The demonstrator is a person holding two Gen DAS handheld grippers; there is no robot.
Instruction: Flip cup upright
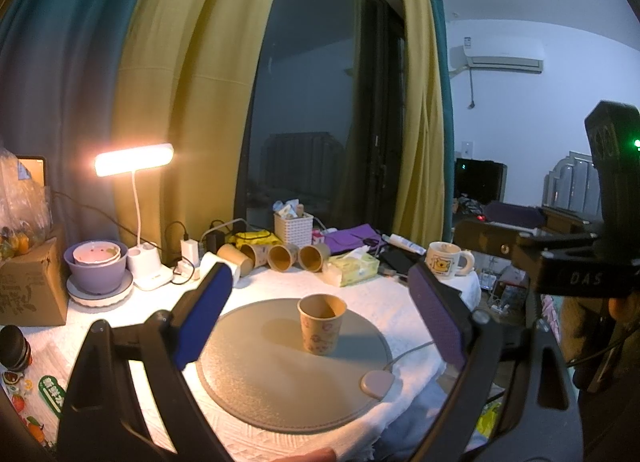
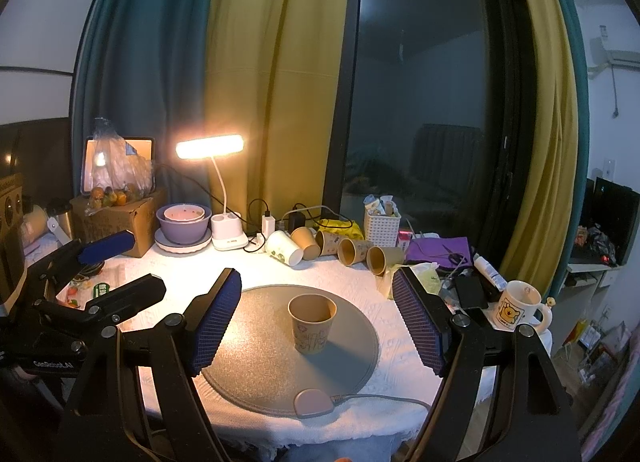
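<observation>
**Paper cup upright on the round mat, both grippers spread wide**

The paper cup (image 1: 321,323) stands on its base, mouth up, on the grey round mat (image 1: 256,374) that lies on the white-clothed desk (image 1: 120,390). It sits a little toward the far side of the mat, alone, nothing touching it. The left gripper (image 1: 320,318) has its blue-padded fingers (image 1: 204,314) wide apart, one on either side of the cup and clear of it. Same story from the right wrist view: the right gripper (image 2: 316,318) is spread wide, holding nothing, with the cup (image 2: 311,323) between its fingers (image 2: 216,318) and apart from both. At the mat's near edge lies a small pink puck (image 2: 313,403) on a cable. Along the back of the desk, a row of paper cups (image 2: 352,250) lies on its side beside a white basket (image 2: 382,227), with the lit desk lamp (image 2: 210,147) to the left and a cartoon mug (image 2: 518,307) at the right.
</observation>
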